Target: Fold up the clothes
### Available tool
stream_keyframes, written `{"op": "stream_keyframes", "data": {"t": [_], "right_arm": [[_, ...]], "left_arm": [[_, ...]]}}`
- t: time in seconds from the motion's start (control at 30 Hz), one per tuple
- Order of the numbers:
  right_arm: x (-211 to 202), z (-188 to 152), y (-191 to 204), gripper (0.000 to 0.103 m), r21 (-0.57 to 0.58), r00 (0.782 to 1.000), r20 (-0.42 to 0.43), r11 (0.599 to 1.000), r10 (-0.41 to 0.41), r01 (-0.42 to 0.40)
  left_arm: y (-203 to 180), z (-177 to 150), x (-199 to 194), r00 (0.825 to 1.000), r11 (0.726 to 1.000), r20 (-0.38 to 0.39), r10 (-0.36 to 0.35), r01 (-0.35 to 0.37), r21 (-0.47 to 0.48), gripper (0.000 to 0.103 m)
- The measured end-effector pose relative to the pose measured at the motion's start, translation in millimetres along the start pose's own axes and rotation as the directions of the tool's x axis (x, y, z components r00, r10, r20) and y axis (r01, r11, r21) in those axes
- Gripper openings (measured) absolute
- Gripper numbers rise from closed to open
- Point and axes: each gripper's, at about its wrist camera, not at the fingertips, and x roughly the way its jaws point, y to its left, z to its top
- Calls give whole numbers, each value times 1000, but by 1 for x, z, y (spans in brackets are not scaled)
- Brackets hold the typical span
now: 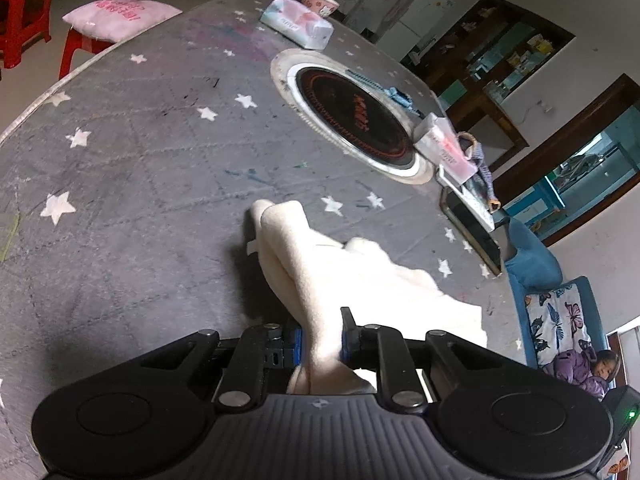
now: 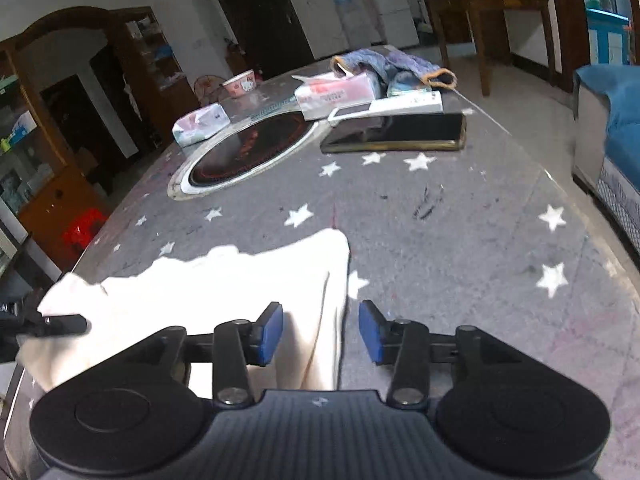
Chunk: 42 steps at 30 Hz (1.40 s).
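Cream garment half gathered, fold barely begun

In the left wrist view the left gripper [image 1: 320,332] is clamped on a bunched ridge of the cream garment [image 1: 296,256], which runs from lower centre toward mid-frame over the star-patterned table [image 1: 120,152]; the round cooktop [image 1: 352,116] sits upper right. In the right wrist view the right gripper [image 2: 321,330] stands with jaws apart, the garment's edge lying between them at lower centre, not pinched. Judging by the rumpled cloth, no clean fold is made and most of the work remains
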Motion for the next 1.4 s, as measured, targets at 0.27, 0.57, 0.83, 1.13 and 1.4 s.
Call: {"op": "stream_keyframes", "data": {"t": [0.27, 0.57, 0.83, 1.13, 1.4], "right_arm": [[7, 1, 21, 14, -39, 998, -16, 998, 58, -58], [-41, 16, 35, 12, -87, 990, 118, 994, 83, -73], [-80, 38, 18, 12, -80, 977, 212, 997, 11, 7], [-88, 43, -28, 12, -16, 967, 242, 996, -84, 90], [-73, 49, -61, 12, 20, 963, 233, 991, -136, 135]], "left_arm": [[3, -1, 3, 1000, 1000, -8, 13, -13, 18, 18], [-36, 6, -6, 999, 995, 12, -40, 39, 92, 18], [-91, -2, 9, 997, 984, -2, -81, 80, 161, 18], [-144, -13, 43, 994, 971, -42, -97, 104, 216, 18], [-168, -18, 69, 995, 964, -53, -87, 97, 247, 18]]}}
